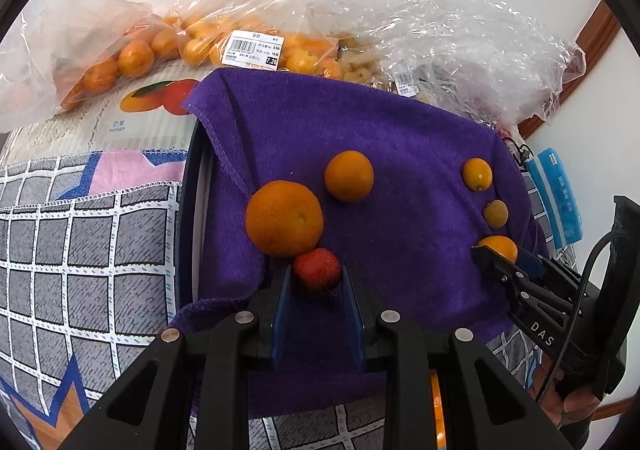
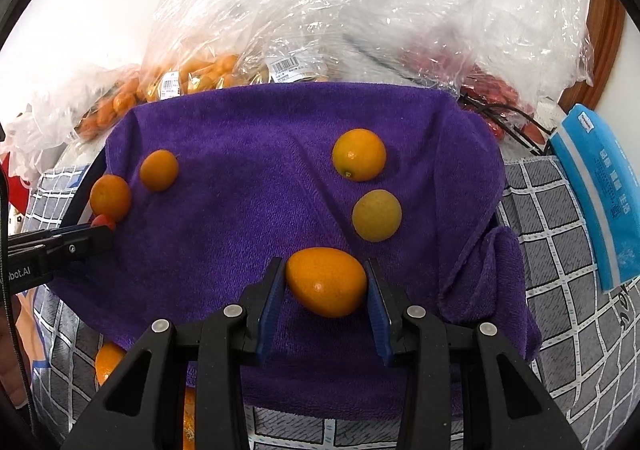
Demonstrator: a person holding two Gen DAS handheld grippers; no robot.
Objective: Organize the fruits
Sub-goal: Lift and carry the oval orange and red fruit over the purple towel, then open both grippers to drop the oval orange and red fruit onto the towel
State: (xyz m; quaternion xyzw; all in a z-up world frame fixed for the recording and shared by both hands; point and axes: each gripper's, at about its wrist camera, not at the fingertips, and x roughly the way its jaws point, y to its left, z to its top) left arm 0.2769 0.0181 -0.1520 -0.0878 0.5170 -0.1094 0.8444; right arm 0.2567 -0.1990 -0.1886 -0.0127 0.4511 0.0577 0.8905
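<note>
Step in hand, as judged: both grippers are setting down or taking up fruit on the purple towel (image 2: 248, 178); sorting appears partly done, with like fruit grouped at opposite edges.

Left gripper (image 1: 317, 277): jaws narrow and closed on a small red fruit (image 1: 318, 268), which sits low at the towel's left edge, touching the large orange (image 1: 284, 218); a smaller orange (image 1: 349, 175) lies just beyond, apart from it.

Right gripper (image 2: 326, 282): pads pressing both ends of an oval kumquat (image 2: 326, 282) near the towel's right edge; a pale yellow-green fruit (image 2: 377, 215) and a round kumquat (image 2: 359, 155) lie in a line beyond it towards the far right corner.

Next move, as judged: whether each fruit is to be released or lifted cannot be told; either way the jaws must move without nudging neighbours, the red fruit being hard against the large orange; round fruit on soft cloth may roll.

Surroundings: plastic bags of oranges (image 1: 132, 58) and crumpled clear bags (image 2: 360, 10) crowd the towel's far edge; a blue packet (image 2: 600, 194) lies off the right edge on the grey checked cloth (image 1: 80, 250); another orange (image 2: 107, 362) shows below the towel's near left edge.
</note>
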